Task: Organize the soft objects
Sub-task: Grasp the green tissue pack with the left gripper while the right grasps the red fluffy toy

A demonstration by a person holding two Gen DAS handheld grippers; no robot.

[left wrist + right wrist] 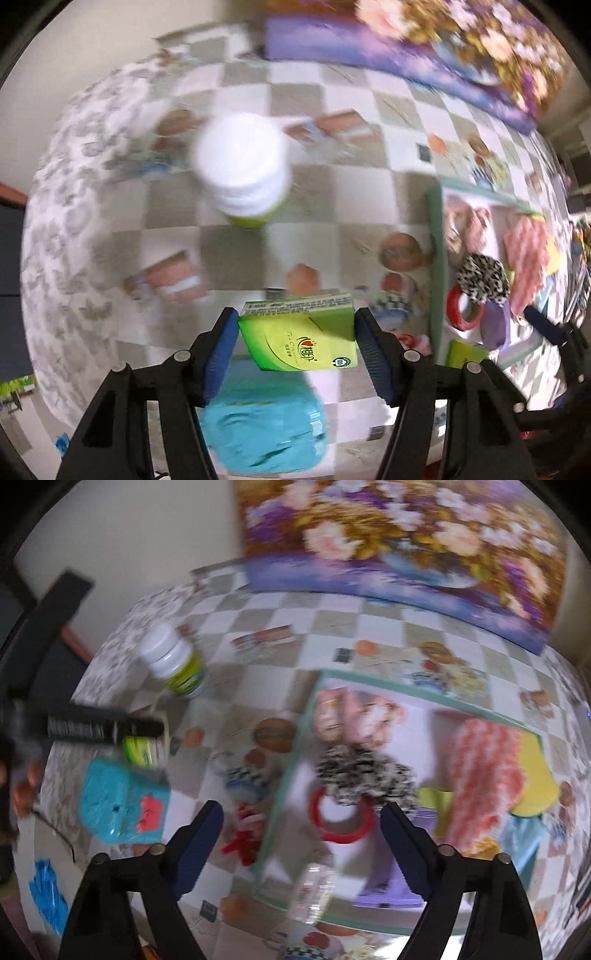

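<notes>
Both pictures are bright with soft, even light and only faint shadows. They are smeared with blur, worst on the white-capped bottle [242, 168] and the flower picture [402, 535]. The round lens bends the tabletop [332, 92] and leaves the corners black.

Both wrist views looking steeply down, close over the checkered tabletop [314, 96]. Shared: green-rimmed tray [291, 760], white-capped bottle [242, 162], blue pouch [118, 797].

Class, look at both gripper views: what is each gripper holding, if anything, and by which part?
The left gripper clamps a green tissue pack by its two opposite side edges. The right gripper holds nothing; its jaws stand open.
</notes>
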